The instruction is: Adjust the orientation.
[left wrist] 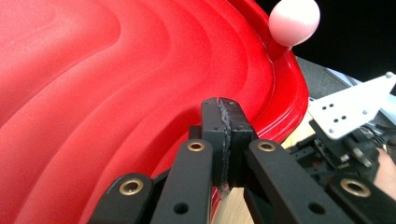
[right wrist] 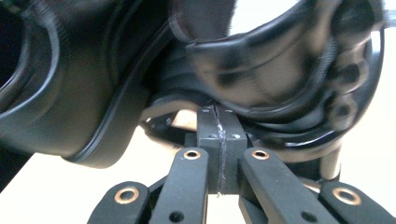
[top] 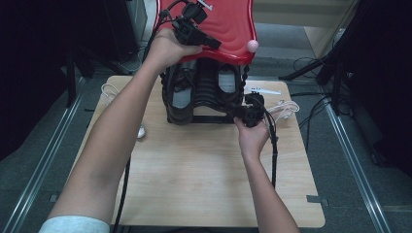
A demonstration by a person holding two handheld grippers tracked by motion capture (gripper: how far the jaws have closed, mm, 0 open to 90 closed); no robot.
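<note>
My left claw [top: 214, 44], closed, presses the red seat [top: 228, 24] to steady the chair, while my right claw [top: 244, 112], also closed, pushes its black base [top: 204, 97] on the desk [top: 204, 170].

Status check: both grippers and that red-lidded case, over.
Left gripper shut at red lid. Right gripper shut by black case base. Nothing in the way.
</note>
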